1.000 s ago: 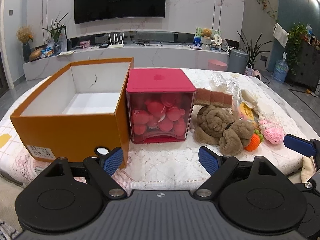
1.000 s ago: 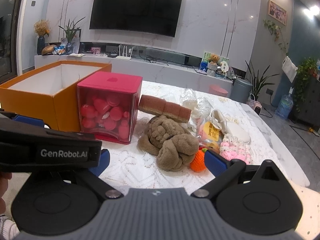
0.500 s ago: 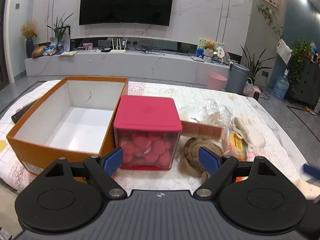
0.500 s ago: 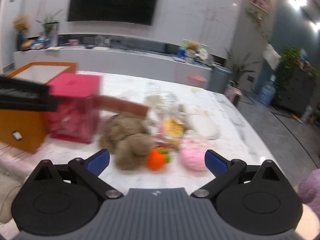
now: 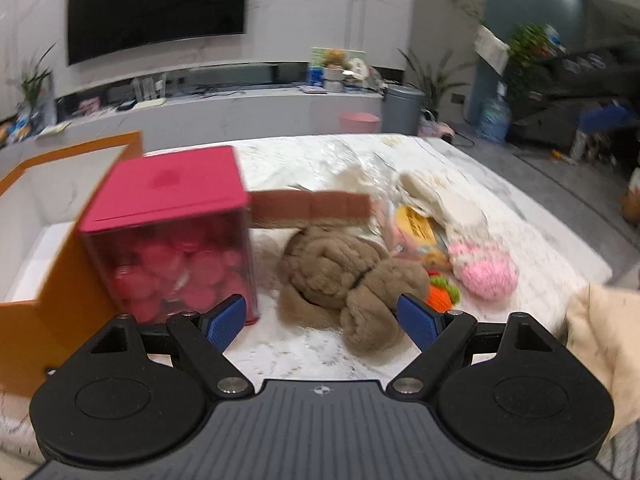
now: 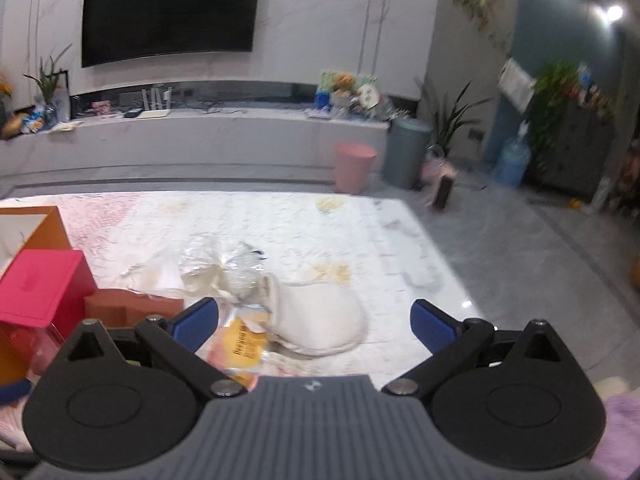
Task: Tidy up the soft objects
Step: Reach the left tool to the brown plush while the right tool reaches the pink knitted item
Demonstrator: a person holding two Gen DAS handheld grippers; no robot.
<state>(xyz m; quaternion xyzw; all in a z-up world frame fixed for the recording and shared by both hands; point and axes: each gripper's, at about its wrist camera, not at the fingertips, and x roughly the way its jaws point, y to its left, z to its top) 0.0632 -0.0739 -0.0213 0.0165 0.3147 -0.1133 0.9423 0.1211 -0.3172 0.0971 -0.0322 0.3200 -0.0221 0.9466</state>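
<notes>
Brown plush (image 5: 348,280) near table edge (image 5: 576,256) | both jaws released, empty

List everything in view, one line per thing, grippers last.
Box: one, orange, open, table's left.
Lidded container: one, pink, holding pink balls, beside the box.
Plush toy: one, brown, centre.
Sponge cake: one, brown, behind the plush.
Knitted toy: one, pink, right.
Knitted carrot: one, orange and green, beside the plush.
Slipper: one, white, far right.
Plastic wrappers: clear, behind.
Left gripper: open.
Right gripper: open.
</notes>
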